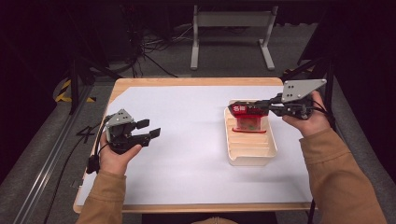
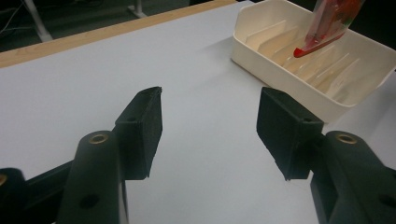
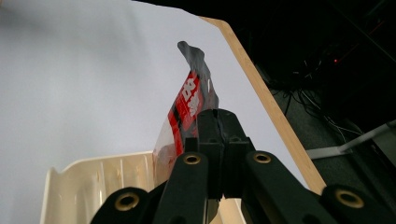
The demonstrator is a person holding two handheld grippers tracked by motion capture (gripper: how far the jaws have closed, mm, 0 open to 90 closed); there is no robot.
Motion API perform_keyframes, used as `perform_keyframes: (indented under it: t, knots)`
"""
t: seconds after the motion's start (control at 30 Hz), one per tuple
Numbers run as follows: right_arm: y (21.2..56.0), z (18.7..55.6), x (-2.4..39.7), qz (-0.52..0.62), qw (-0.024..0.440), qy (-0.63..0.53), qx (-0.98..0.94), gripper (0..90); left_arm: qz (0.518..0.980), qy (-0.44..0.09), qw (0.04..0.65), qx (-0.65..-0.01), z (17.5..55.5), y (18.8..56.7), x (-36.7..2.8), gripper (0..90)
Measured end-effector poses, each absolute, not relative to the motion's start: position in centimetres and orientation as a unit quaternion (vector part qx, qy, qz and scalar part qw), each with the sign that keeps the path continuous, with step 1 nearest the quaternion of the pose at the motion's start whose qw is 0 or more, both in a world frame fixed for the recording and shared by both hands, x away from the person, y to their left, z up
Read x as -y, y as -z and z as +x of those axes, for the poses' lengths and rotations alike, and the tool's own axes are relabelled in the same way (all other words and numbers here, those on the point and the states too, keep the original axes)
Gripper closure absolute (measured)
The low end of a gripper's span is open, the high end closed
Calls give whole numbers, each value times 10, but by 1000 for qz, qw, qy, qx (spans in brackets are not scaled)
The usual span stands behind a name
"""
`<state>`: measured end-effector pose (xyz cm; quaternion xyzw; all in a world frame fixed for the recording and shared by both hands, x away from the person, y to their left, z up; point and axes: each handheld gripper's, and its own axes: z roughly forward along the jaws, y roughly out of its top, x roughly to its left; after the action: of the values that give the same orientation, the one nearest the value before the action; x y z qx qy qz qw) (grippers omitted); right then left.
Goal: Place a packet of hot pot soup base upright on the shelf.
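Right gripper point(image 1: 239, 109) is clamped shut on the top edge of a red-and-clear plastic snack bag point(image 1: 247, 120), which hangs over the cream slotted plastic tray point(image 1: 252, 156) at the desk's point(image 1: 187, 154) three o'clock. Left gripper point(image 1: 152, 129), at nine o'clock, stands wide open and holds nothing.

The only lettering stands on the red-and-clear packet point(image 1: 248, 117) hanging over the cream tray point(image 1: 252, 156) at the right of the table. Its red top band carries white characters, in the high view something like "SB", too small to make out for sure. In the right gripper view the same white marks point(image 3: 190, 100) run up the red strip, creased and unreadable
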<state>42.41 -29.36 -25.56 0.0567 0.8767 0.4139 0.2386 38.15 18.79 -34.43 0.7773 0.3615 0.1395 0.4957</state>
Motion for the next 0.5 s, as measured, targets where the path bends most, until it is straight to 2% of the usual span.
perform_keyframes:
  t: [0.5]
  knots:
    - [268,430,293,54,233,-407,-882,888,779,-138,492,-362,382,346,-189,415]
